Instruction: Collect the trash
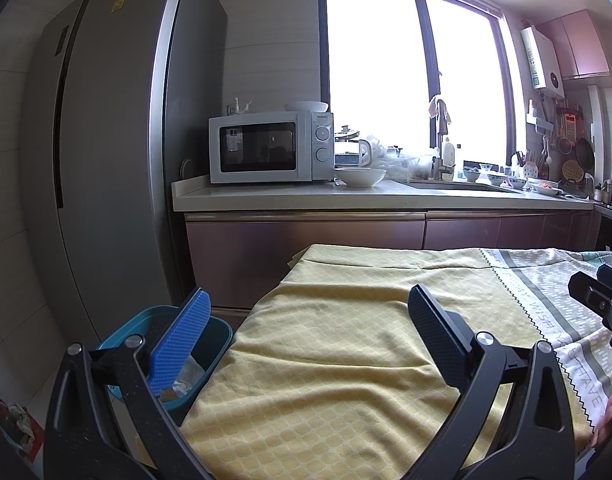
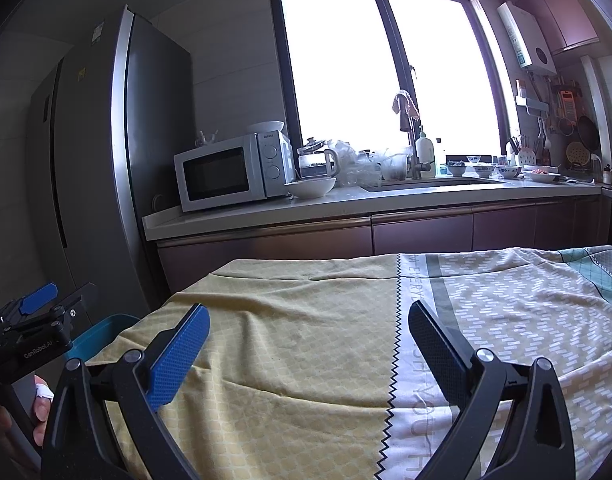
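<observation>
Kitchen daylight floods through 1 large window (image 1: pixel 410 76) behind a counter (image 1: pixel 346 196) carrying 1 white microwave (image 1: pixel 269 147) and 1 white bowl (image 1: pixel 360 176), with a tall grey refrigerator (image 1: pixel 109 152) to the left. From the left wrist view, the left gripper (image 1: pixel 308 306) hovers level over a table draped in a yellow patterned cloth (image 1: pixel 330 352), its 2 fingers spread wide and gripping nothing; the blue-padded finger (image 1: pixel 183 336) hangs above 1 teal bin (image 1: pixel 215 334) standing beside the table's left edge, and crumpled trash (image 1: pixel 187 376) lies inside that bin. Part of the right gripper (image 1: pixel 598 300) shows at the far right edge, just above the cloth. From the right wrist view, the right gripper (image 2: pixel 308 330) also floats over the cloth (image 2: pixel 289 360), its 2 fingers splayed apart and empty, aimed toward the counter (image 2: pixel 346 204), the microwave (image 2: pixel 229 170) and the window (image 2: pixel 386 64). At the lower left, the left gripper (image 2: pixel 37 312) is seen from the side above the teal bin (image 2: pixel 101 336), and the person's left hand (image 2: pixel 39 408) curls around its handle, 1 fingertip wrapped in white.
</observation>
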`<action>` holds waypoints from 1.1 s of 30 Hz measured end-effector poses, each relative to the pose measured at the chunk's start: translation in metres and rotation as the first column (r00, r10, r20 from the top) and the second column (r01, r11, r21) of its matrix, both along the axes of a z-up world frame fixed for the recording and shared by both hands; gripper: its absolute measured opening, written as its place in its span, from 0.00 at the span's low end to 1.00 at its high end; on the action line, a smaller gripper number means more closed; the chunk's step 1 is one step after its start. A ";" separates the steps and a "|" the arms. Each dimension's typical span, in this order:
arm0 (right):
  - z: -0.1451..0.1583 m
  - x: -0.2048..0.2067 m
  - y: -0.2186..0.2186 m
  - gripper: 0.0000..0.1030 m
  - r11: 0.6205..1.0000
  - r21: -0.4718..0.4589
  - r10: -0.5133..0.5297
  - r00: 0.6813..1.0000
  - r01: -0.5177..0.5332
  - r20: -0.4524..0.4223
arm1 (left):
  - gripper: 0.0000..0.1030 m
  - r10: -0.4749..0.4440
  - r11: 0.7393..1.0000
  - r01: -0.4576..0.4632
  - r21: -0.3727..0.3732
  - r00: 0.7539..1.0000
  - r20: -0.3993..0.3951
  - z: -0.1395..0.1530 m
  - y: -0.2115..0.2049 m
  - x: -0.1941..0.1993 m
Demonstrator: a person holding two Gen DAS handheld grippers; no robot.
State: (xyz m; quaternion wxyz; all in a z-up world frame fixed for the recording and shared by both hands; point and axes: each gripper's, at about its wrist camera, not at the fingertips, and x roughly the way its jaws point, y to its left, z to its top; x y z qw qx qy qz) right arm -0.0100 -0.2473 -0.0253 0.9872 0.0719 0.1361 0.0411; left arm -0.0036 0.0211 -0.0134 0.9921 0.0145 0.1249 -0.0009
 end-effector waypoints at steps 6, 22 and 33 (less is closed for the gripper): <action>0.001 -0.001 0.000 0.93 1.000 -0.003 0.002 1.000 -0.002 0.003 | 0.95 0.002 1.000 -0.002 0.005 1.000 -0.002 -0.001 0.000 0.000; 0.000 0.002 -0.002 0.93 1.000 0.001 0.001 1.000 -0.001 0.000 | 0.95 0.003 1.000 -0.003 0.004 1.000 -0.008 -0.002 -0.007 0.002; -0.005 0.007 -0.006 0.93 1.000 0.010 0.001 1.000 -0.001 -0.013 | 0.94 0.002 1.000 -0.002 0.000 1.000 -0.015 -0.003 -0.008 0.005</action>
